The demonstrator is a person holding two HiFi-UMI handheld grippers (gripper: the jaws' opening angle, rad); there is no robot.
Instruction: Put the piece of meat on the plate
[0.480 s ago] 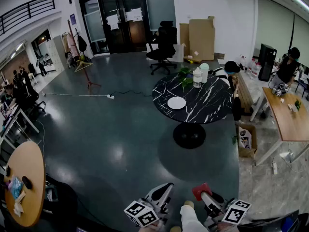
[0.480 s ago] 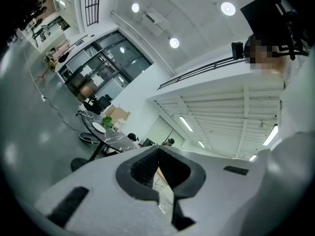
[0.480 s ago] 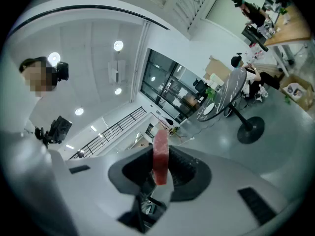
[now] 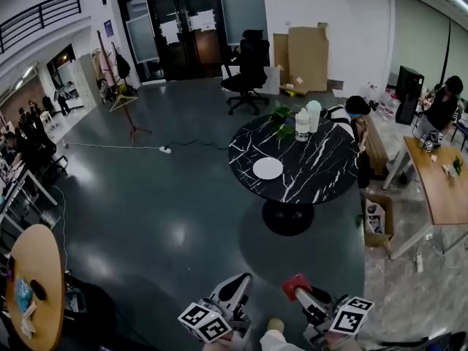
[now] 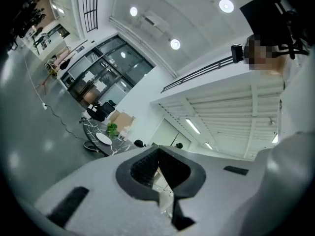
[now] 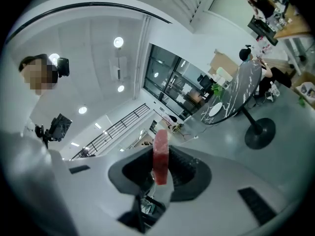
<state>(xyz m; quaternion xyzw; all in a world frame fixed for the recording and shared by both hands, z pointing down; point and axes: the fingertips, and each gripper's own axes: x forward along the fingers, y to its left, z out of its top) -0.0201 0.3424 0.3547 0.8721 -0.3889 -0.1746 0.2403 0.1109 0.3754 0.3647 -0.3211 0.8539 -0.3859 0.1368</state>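
We grip the flat red slab of meat (image 6: pixel 161 149) edge-up between the pads of our right gripper (image 6: pixel 161 170), well apart from the round white plate (image 4: pixel 268 168) on the black marble-veined round table (image 4: pixel 314 174), while our left gripper (image 5: pixel 158 170) is closed and empty.

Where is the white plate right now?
In the head view the white plate lies on the left part of the round black table, in front of the green plant and two white containers.
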